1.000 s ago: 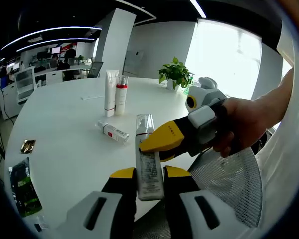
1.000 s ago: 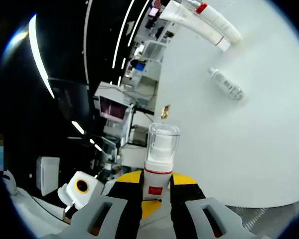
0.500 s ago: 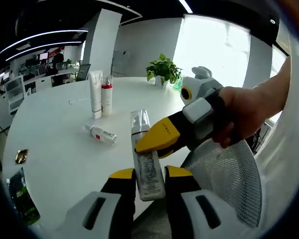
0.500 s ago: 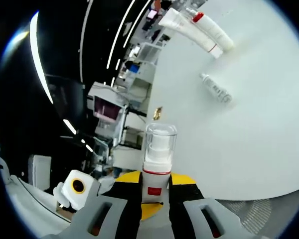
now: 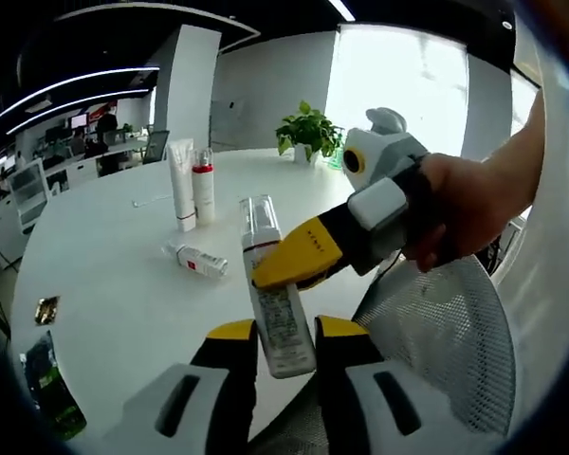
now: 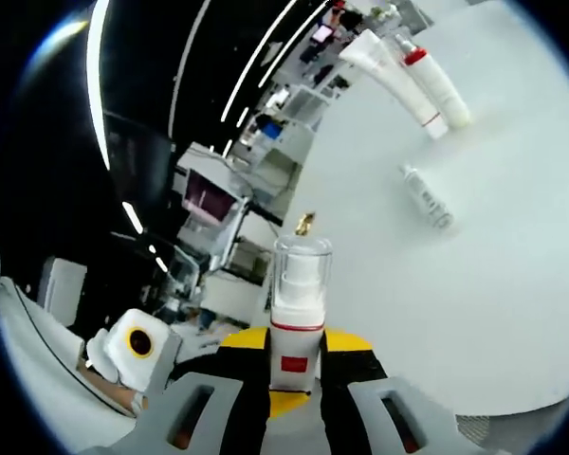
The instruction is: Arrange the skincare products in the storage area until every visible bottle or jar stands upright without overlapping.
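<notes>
Lifting the pump bottle point(image 5: 270, 294) slightly higher off the table point(image 5: 114, 284), we keep both the left tool point(image 5: 284, 332) and the right tool point(image 6: 296, 341) clamped on it, with placing upright ahead beside the standing tubes point(image 5: 192, 184) still to do.

Grey grippers point(image 5: 284, 346) with yellow-tipped black jaws, white sleeve point(image 5: 550, 284)

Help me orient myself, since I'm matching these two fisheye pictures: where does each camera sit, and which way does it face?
Left gripper view: rides the left gripper, facing across the round white table toward windows; the right gripper and the person's hand enter from the right.
Right gripper view: rides the right gripper, rolled sideways, facing the table's edge and a dark office; the left gripper's body shows lower left.
Shared: the clear-capped white pump bottle held by both grippers, the small clear bottle lying flat, two upright white tubes.
</notes>
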The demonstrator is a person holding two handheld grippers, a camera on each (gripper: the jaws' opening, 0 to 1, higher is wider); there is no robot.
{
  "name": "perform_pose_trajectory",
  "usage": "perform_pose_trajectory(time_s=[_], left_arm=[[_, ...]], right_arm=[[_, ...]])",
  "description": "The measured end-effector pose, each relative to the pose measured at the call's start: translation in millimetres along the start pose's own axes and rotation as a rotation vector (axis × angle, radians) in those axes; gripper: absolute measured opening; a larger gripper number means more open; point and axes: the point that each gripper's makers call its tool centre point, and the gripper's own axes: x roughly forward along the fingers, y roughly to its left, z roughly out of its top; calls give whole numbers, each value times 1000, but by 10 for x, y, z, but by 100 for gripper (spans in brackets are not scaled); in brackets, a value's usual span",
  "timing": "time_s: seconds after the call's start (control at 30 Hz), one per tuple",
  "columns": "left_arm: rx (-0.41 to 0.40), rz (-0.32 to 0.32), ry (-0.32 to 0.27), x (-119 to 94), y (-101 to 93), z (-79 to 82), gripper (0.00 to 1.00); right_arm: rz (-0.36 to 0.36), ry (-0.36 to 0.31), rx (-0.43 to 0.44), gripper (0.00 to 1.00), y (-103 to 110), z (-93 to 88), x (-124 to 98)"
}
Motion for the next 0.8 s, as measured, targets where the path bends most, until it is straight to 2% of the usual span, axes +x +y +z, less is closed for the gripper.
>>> perform_pose_trajectory(time_s=[0.03, 0.13, 0.23, 0.3, 0.37, 0.4, 0.43, 0.47, 0.67, 0.8], left_arm=[[-41, 25, 16, -3, 58, -33, 17], [-52, 64, 27, 1, 155, -62, 18], [-36, 92, 51, -7, 203, -121, 19], [1, 108, 90, -11, 228, -205, 17], [52, 146, 142, -24, 308, -302, 9], [61, 156, 159, -31, 333, -336, 1], [62, 165, 171, -33, 355, -373, 0], [38, 134, 172, -4, 301, -389, 1], [60, 143, 232, 3, 327, -541, 0], [66, 153, 242, -20, 348, -574, 0]], right_arm=[[-5, -6, -28, 14, 4, 32, 24], [-20, -5, -91, 14, -2, 92, 81], [-45, 11, -176, 14, -35, 141, 135], [-79, 7, -253, 14, -95, 225, 153], [-106, -1, -296, 14, -147, 319, 157], [-146, -14, -346, 14, -237, 404, 149], [-160, -19, -354, 14, -277, 446, 151], [-188, -33, -363, 14, -350, 529, 147], [-285, -117, -423, 14, -639, 969, 121], [-374, -146, -482, 14, -893, 1273, 138]])
